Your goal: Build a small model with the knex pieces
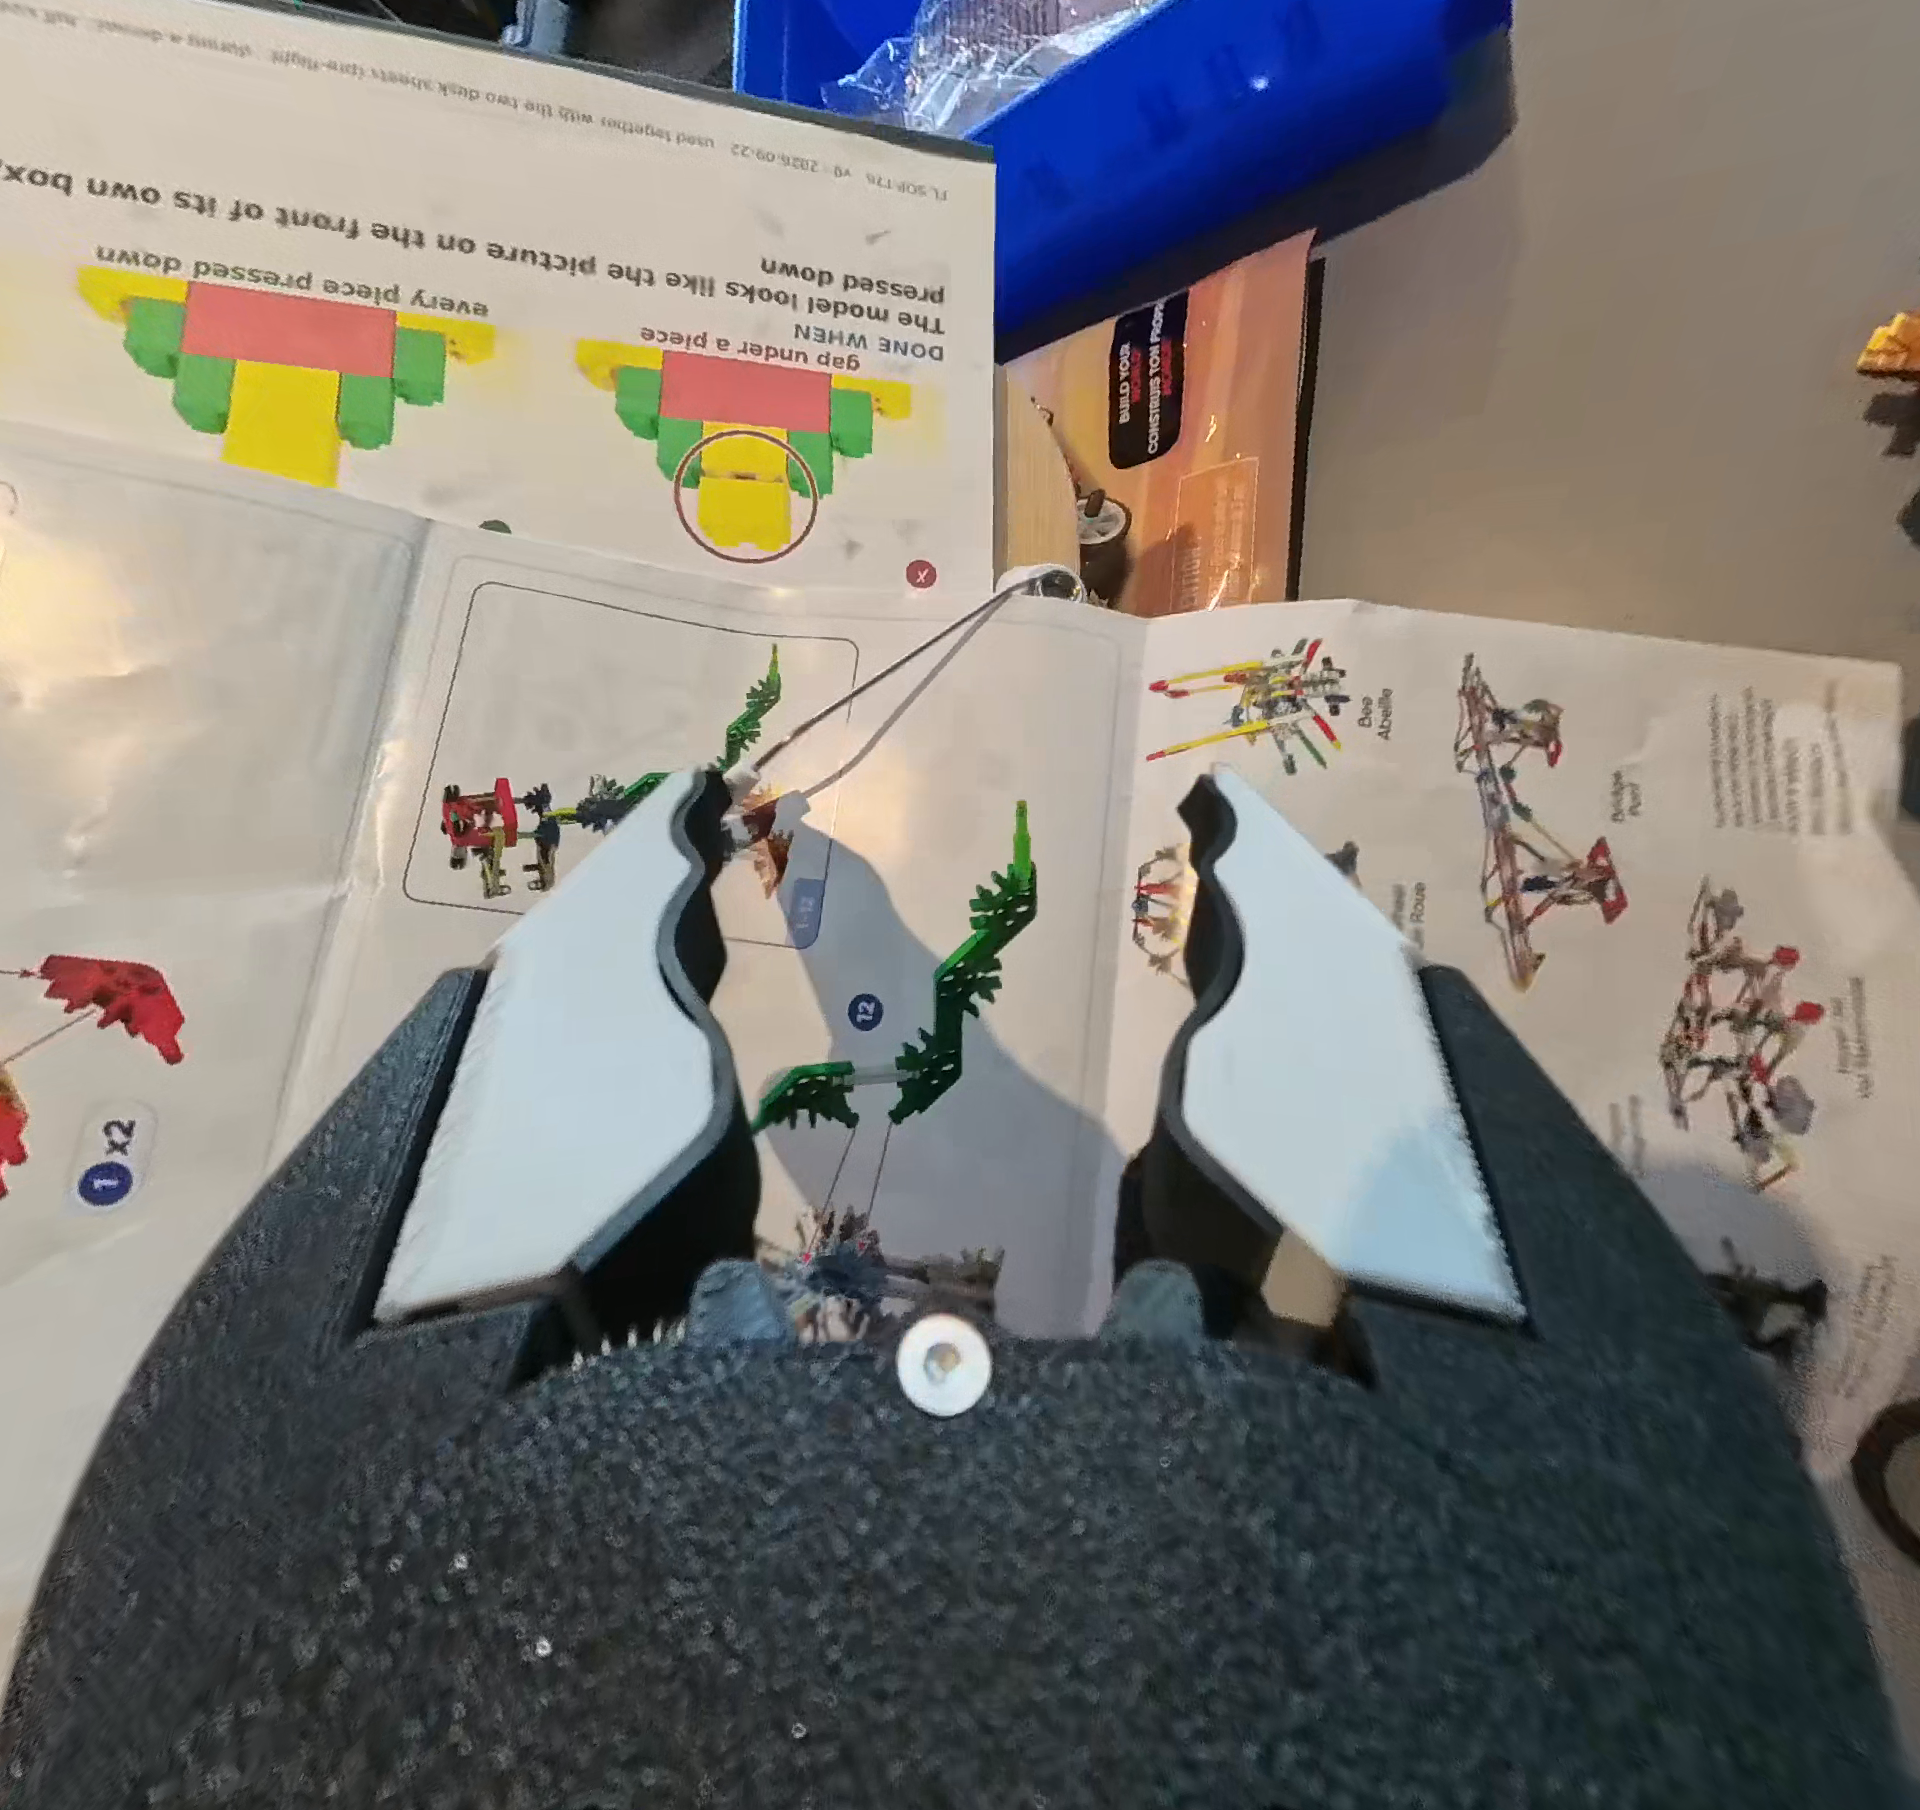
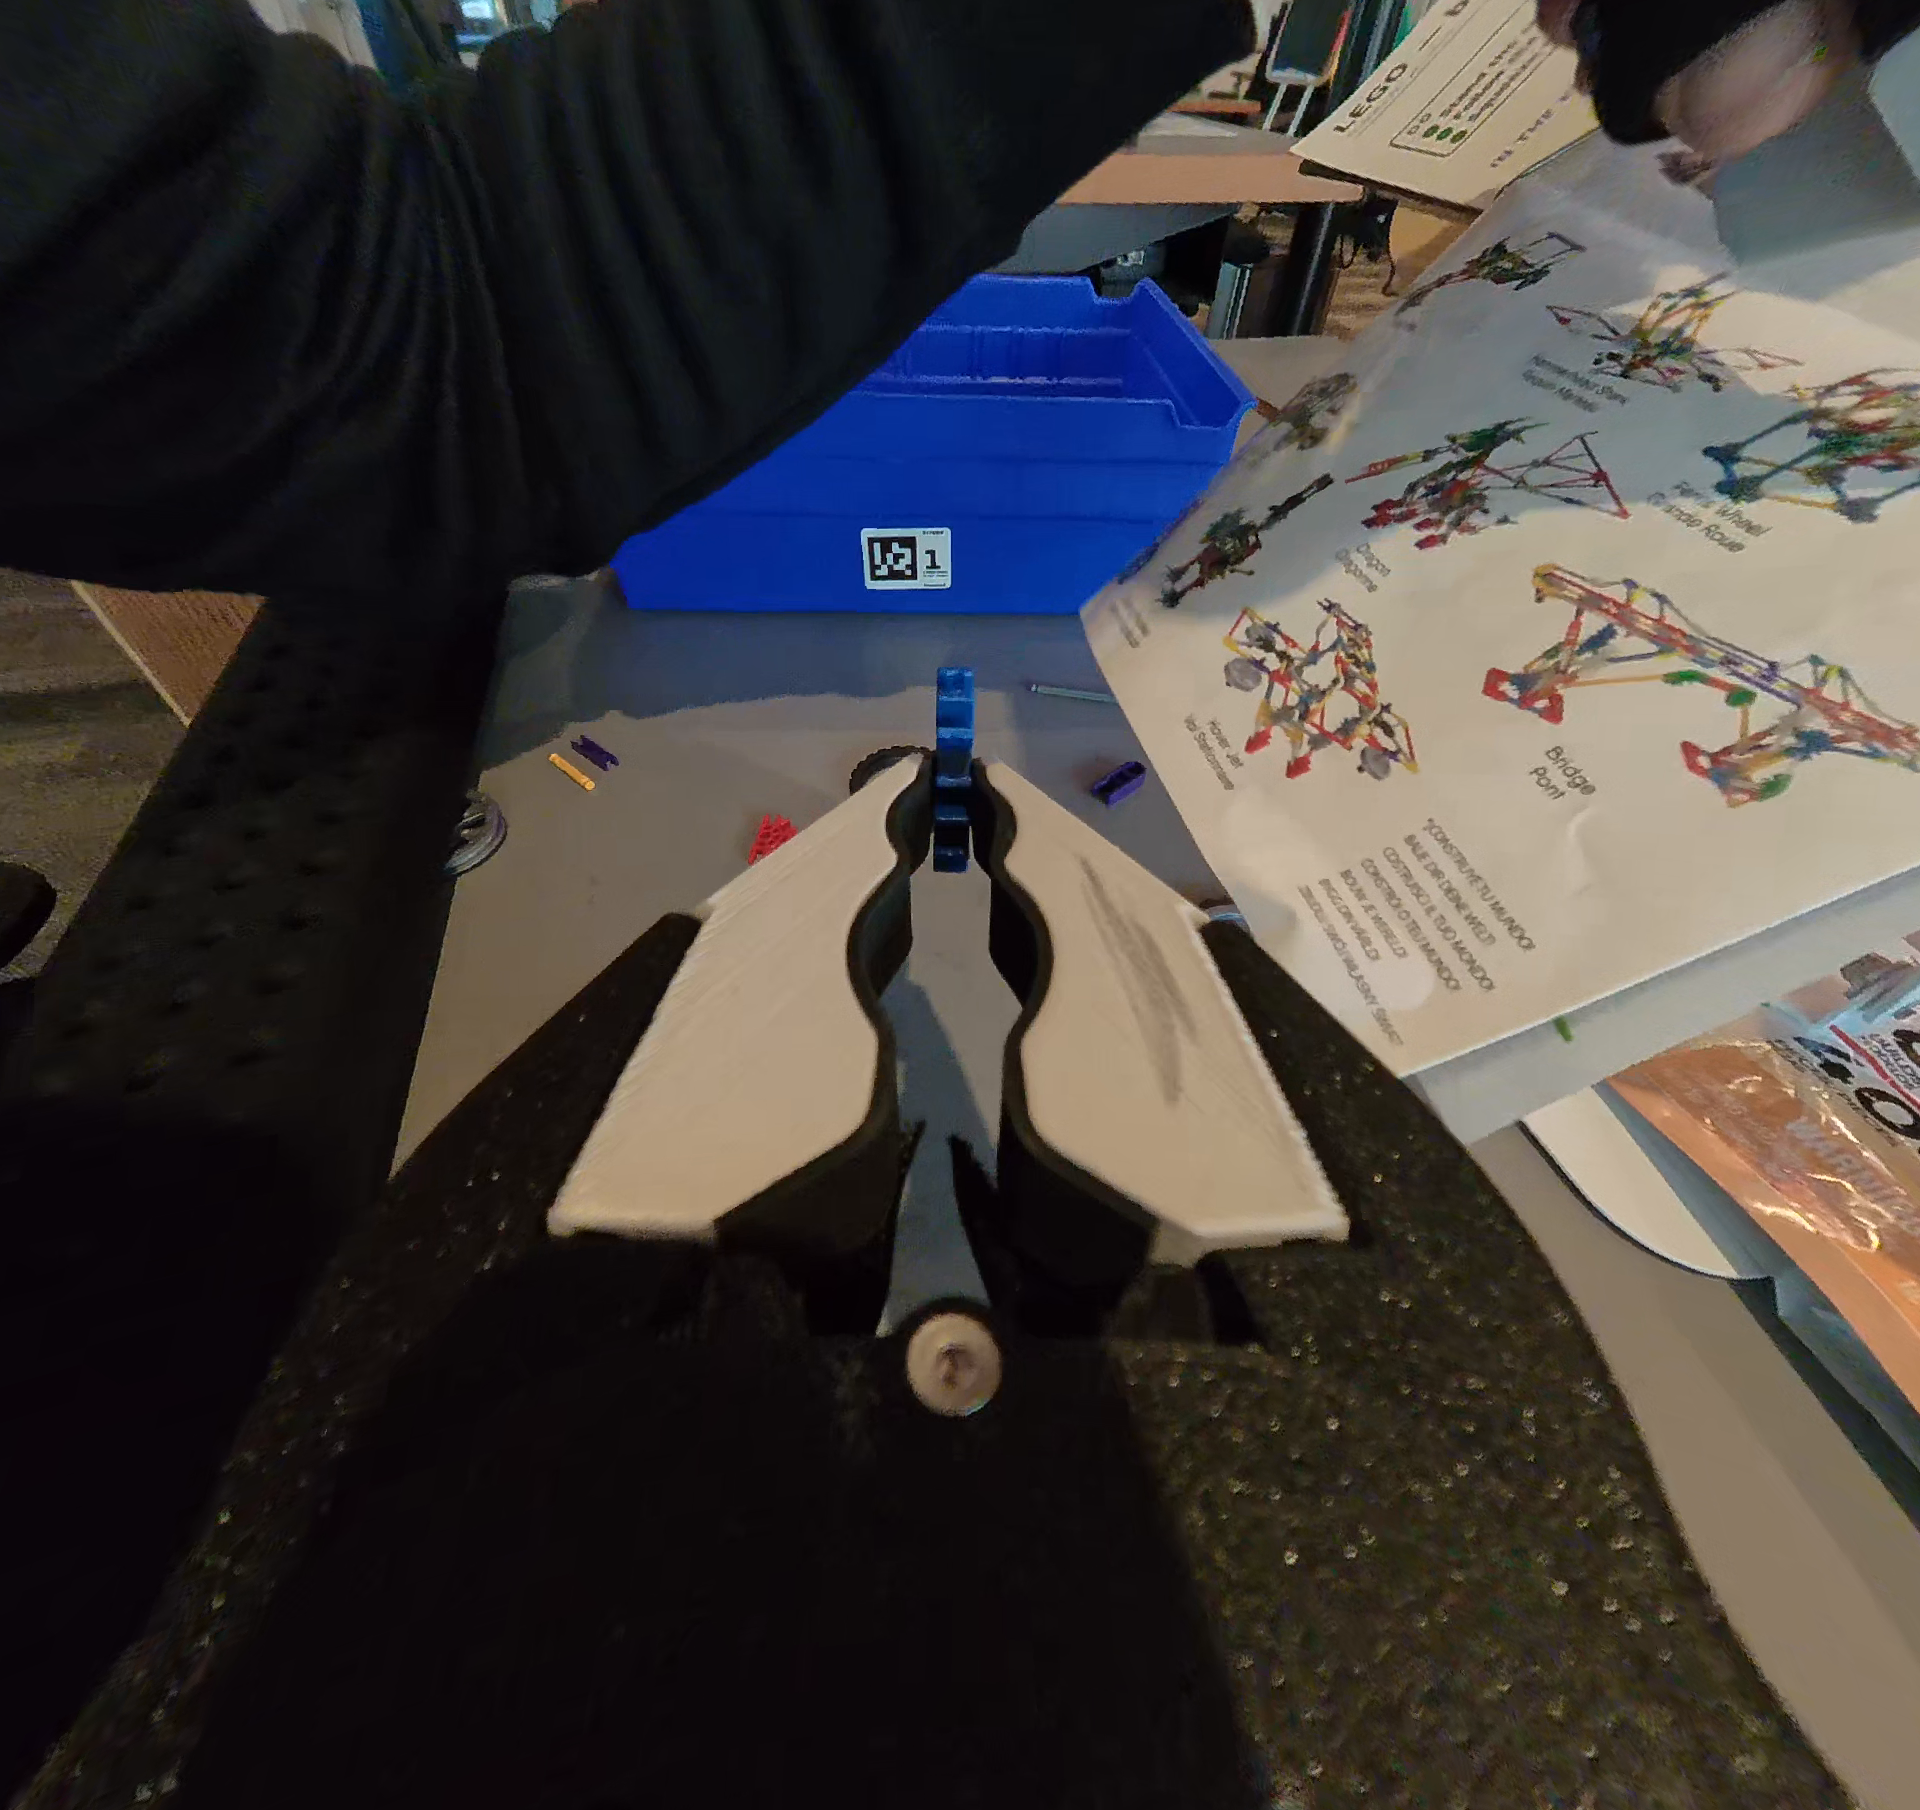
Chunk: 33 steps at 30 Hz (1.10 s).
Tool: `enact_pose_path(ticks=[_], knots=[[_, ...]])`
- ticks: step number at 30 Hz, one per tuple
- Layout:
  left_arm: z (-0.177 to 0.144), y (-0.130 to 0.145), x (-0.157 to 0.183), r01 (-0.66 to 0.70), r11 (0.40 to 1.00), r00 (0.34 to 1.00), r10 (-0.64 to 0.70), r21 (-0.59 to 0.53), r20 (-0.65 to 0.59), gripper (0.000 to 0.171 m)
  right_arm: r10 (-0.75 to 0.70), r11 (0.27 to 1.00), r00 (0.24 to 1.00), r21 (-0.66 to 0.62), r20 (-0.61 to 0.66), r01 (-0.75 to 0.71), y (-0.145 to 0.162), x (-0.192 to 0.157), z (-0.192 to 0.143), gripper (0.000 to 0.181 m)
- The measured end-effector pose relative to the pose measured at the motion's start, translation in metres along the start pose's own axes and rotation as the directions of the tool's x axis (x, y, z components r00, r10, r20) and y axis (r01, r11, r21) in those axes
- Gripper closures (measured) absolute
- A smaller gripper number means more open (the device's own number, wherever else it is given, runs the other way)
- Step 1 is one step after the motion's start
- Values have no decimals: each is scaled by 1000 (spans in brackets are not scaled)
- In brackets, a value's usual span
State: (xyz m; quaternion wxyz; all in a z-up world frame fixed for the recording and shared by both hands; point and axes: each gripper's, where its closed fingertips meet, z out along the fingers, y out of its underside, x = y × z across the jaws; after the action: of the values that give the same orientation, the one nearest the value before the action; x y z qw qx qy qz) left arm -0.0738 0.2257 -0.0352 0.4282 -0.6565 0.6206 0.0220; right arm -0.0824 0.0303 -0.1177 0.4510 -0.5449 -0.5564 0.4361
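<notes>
My right gripper pinches a blue connector piece by its lower end above the desk; such a shallow hold could let it twist out. My left gripper hangs spread over the instruction sheet, and its left fingertip could snag the thin wire loop it touches

Printed writing on white sheet, folded booklet, and sticker on blue bin.
</notes>
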Motion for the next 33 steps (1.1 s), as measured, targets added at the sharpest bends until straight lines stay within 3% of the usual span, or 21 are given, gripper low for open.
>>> enact_pose_path(ticks=[4, 7, 14, 22, 33], knots=[[-5, -15, -4, -14, 998, 1000, 14, 62, 3, 79, 3, 1000, 1000, -5, -1, -3, 2, 1, 0, 176], [6, 0, -3, -65, 996, 998, 65, -55, 6, 78, 5, 1000, 1000, -15, -3, -5, 4, 2, 1, 176], [9, 9, -4, -78, 990, 995, 85, -115, 60, 93, 6, 1000, 1000, -6, 2, -6, 2, 1, 0, 176], [10, 13, 0, -106, 982, 977, 132, -157, 166, 114, 5, 1000, 1000, -9, 3, -5, 3, 0, 0, 176], [8, 14, 2, -84, 985, 954, 122, -148, 272, 118, 5, 1000, 1000, -12, 1, -5, 4, 1, 1, 176]])
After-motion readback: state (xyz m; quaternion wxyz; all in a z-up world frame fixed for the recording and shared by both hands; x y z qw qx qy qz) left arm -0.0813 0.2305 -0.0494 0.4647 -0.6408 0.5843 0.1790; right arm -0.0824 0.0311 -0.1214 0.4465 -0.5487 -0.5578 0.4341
